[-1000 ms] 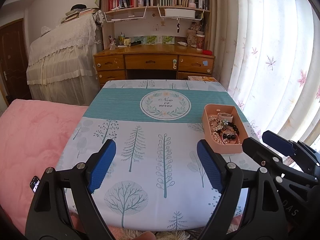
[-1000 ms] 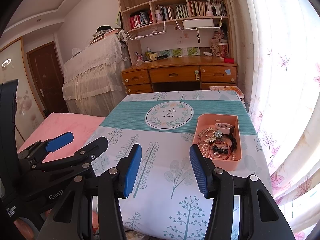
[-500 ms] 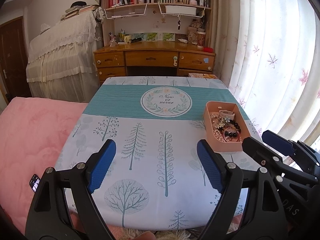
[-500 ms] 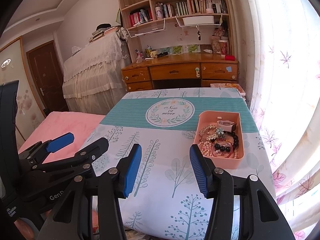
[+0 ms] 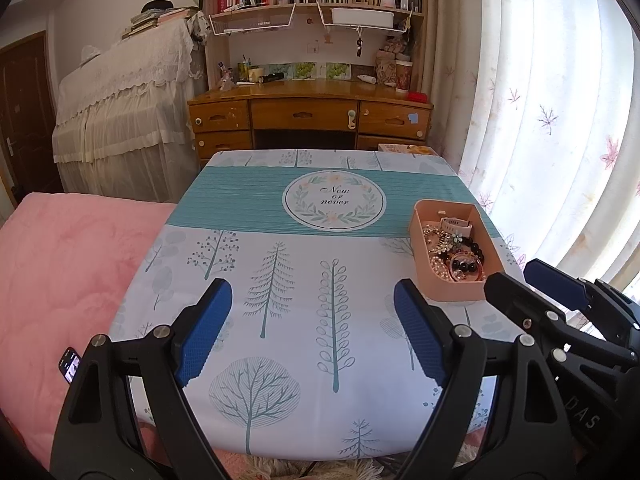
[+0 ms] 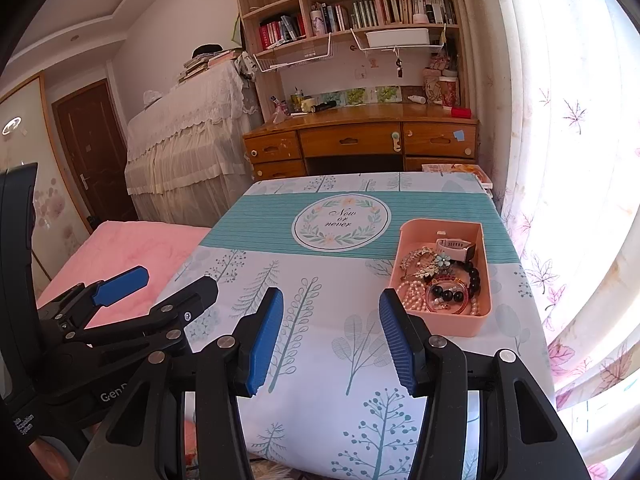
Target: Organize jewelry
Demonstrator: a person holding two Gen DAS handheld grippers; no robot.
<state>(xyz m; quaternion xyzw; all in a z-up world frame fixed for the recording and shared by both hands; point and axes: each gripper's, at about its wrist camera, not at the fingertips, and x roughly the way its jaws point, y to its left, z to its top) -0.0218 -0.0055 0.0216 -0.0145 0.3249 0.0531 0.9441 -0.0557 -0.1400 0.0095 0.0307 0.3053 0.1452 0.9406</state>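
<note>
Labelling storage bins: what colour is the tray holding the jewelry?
The tray is pale salmon pink, clearest in the right wrist view.

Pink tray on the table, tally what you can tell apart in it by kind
In the pink tray:
Watch: 1
Black bead bracelet: 1
Pearl strand: 1
Flower brooch: 1
Total: 4 told apart; the tangled gold pieces cannot be counted.

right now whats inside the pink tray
The pink tray holds a heap: pale watch, pearls, black beads, flower clip. Whatever lies beneath is covered.
</note>
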